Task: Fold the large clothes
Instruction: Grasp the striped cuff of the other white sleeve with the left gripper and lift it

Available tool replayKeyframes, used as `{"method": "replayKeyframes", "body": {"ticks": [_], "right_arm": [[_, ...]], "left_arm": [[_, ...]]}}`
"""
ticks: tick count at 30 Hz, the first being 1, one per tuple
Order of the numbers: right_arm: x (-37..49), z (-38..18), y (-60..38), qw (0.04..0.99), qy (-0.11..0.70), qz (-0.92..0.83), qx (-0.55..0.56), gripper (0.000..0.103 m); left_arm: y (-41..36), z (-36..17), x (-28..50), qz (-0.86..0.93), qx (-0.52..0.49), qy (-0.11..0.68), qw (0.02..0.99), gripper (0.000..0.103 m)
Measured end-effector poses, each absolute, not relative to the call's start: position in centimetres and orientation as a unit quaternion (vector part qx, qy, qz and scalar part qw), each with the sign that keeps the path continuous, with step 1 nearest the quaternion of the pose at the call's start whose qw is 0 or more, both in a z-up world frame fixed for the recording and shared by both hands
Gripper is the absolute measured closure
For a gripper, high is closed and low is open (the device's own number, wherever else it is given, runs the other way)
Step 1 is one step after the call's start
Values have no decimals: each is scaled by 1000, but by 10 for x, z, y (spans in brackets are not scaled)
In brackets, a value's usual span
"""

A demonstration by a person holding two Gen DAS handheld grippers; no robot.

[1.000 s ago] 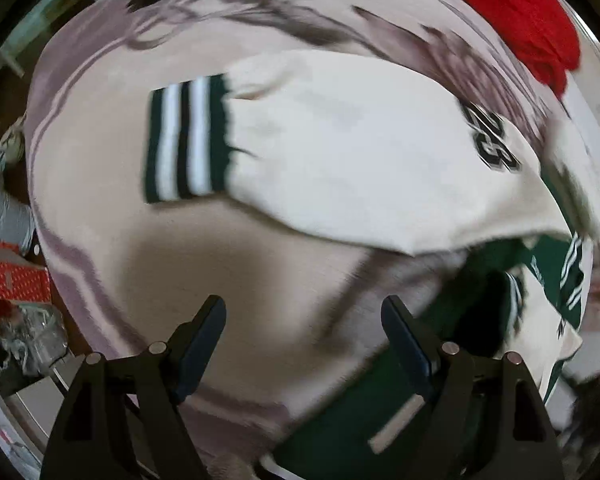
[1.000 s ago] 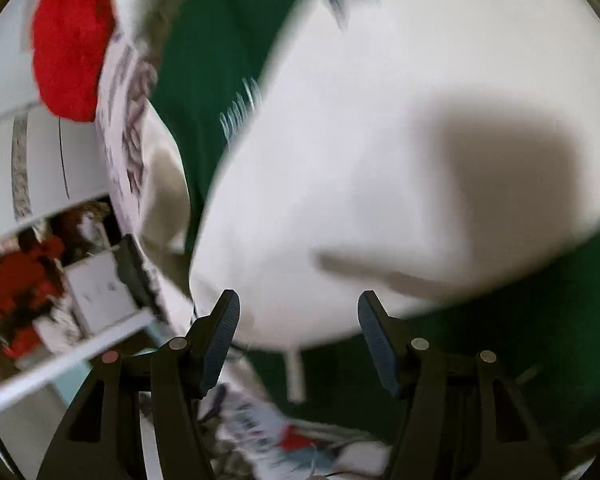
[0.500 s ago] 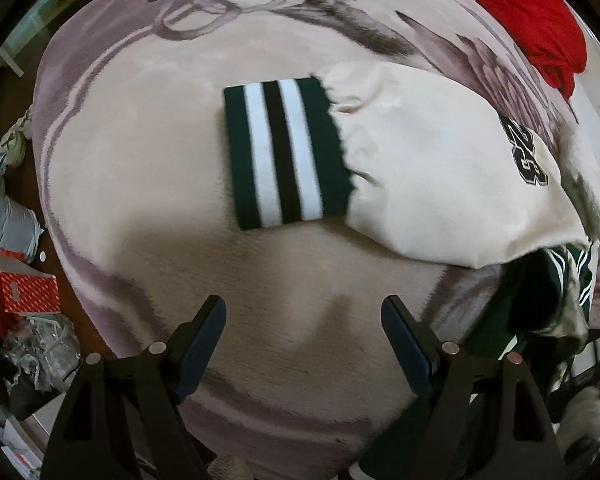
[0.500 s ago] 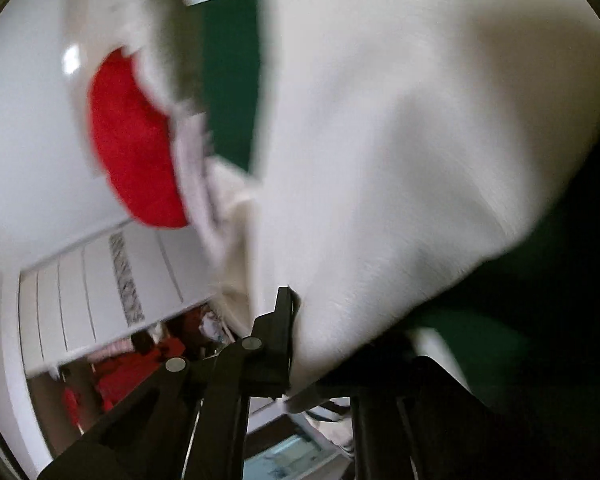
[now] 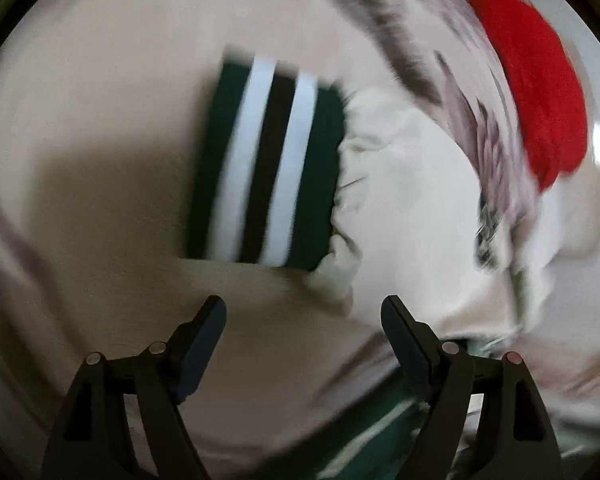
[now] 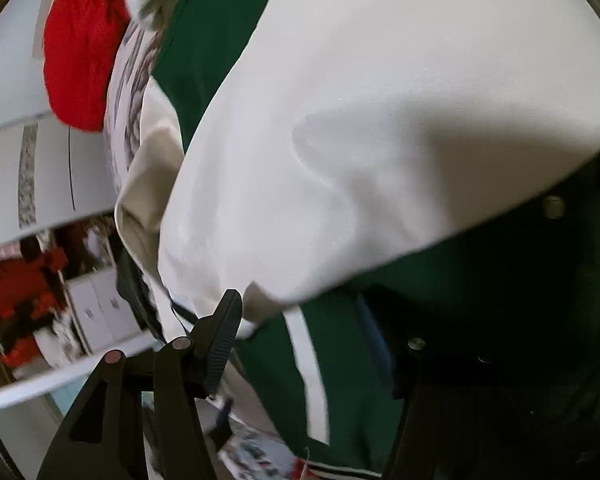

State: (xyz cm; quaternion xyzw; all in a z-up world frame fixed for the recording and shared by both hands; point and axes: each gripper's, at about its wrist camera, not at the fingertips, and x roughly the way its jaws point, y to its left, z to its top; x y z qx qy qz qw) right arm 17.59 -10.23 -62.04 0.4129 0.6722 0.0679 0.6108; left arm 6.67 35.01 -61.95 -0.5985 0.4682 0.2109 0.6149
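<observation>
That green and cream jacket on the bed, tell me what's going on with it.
A person is folding it with a claw in each hand. The left claw hangs open over the blanket, empty, just short of the striped cuff of the cream sleeve. The right claw is opening, with the jacket edge between its fingers. A red cloth lies beyond.
</observation>
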Motion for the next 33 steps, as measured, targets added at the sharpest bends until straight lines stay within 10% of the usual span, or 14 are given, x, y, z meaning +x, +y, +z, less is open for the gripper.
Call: {"method": "replayKeyframes", "body": {"ticks": [3,6,9,20,21,23,33], "right_arm": [[170,-611,-106,624,682,62,377,42],[173,-607,-106,632,681,54,366,42],[178,-600,-103,629,668,57,393,42],[186,-658,-67,546,664,9,511,25],[182,-662,-67,545,646,-3,534,27],[179,-659,-69,559,589,2,584,89],[207,-552,-83,645,437,89,621,97]], "left_arm": [[360,-634,72,258,-628,424,599,27],[372,-616,74,300,-608,384,627,71],[398,-590,87,297,-564,362,680,85],[523,-579,196,258,-484,388,741,87],[528,-583,203,248,-481,398,741,87],[531,-589,207,238,-484,411,735,87],[532,-624,161,194,-578,402,683,63]]}}
